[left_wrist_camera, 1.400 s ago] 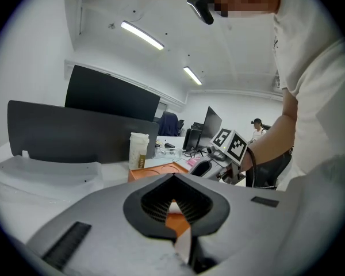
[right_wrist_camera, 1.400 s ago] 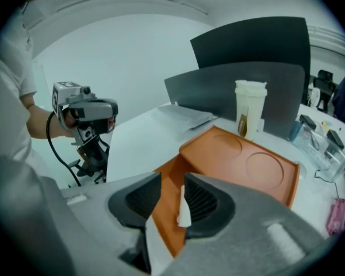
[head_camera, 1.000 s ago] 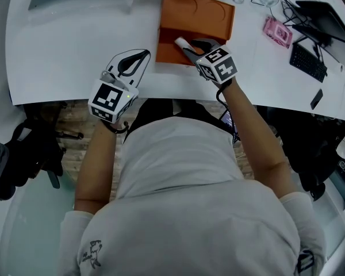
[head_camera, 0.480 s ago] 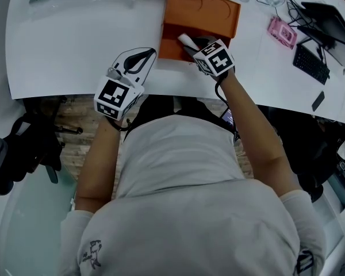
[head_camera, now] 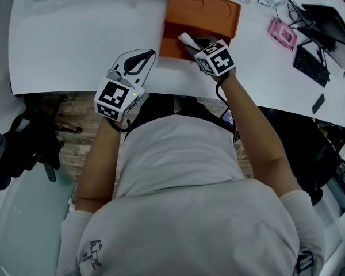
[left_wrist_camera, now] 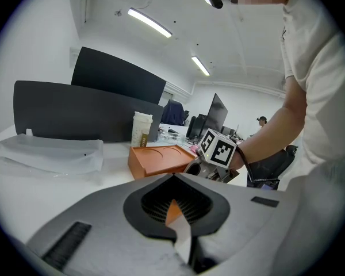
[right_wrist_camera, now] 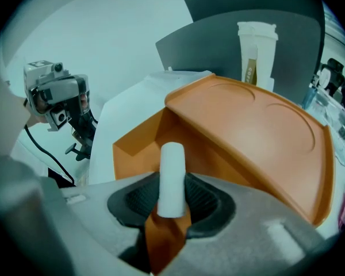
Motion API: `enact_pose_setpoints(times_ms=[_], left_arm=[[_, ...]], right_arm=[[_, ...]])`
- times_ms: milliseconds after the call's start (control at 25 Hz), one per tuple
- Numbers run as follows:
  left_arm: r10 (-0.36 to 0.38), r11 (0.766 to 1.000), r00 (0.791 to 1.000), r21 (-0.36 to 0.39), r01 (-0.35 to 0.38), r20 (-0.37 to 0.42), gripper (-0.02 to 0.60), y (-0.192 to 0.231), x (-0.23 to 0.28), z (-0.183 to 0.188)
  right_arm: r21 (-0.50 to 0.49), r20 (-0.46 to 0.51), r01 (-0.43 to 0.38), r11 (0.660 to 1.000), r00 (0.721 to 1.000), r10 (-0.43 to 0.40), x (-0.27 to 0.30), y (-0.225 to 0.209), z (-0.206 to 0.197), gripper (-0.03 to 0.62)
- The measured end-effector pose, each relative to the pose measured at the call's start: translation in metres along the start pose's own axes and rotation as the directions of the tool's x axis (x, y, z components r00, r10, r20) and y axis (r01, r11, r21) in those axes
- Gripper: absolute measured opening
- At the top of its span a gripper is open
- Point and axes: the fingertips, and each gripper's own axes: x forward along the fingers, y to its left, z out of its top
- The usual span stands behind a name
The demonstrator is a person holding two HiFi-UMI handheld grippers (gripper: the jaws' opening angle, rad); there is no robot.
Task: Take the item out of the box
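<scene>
Hardly moved since a second ago, both grippers about where they were. Right gripper [right_wrist_camera: 172,191] jaws just closing in a little, pads now pressed on both sides of white cylinder [right_wrist_camera: 172,168], gripping near its rear end. Long axis in line with gripper's own pointing direction, free end poking out past jaw tips, aimed down into open compartment of orange box [right_wrist_camera: 259,125]. In head view, pointing up-left from gripper, over near, open half of box; cannot tell if touching box floor. Flat part of box with two round recesses just beyond. Box sitting on white counter [head_camera: 75,39], near front edge. Left gripper [head_camera: 139,59] left of box, over counter edge, jaw tips together, nothing between. White lidded cup [right_wrist_camera: 256,50] behind box. Pink item [head_camera: 279,32] and keyboard [head_camera: 309,63] well off to the right.
</scene>
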Motion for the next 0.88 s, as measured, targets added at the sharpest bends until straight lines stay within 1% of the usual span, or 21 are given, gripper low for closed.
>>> enact_pose_setpoints(times_ms=[320, 560, 880], left_arm=[[-0.003, 1.000, 1.000, 0.011, 0.002, 0.031, -0.002, -0.022, -0.002, 0.010], [0.007, 0.999, 0.999, 0.040, -0.009, 0.043, -0.002, -0.046, -0.001, 0.017], [0.026, 0.997, 0.998, 0.071, -0.030, 0.055, -0.002, -0.091, -0.002, 0.021]], right_arm=[[0.036, 0.070, 0.006, 0.999, 0.998, -0.009, -0.031, -0.002, 0.005, 0.137], [0.010, 0.104, 0.015, 1.000, 0.994, -0.016, -0.058, 0.000, 0.003, 0.137], [-0.014, 0.163, 0.011, 1.000, 0.987, -0.008, -0.099, 0.006, -0.014, 0.137]])
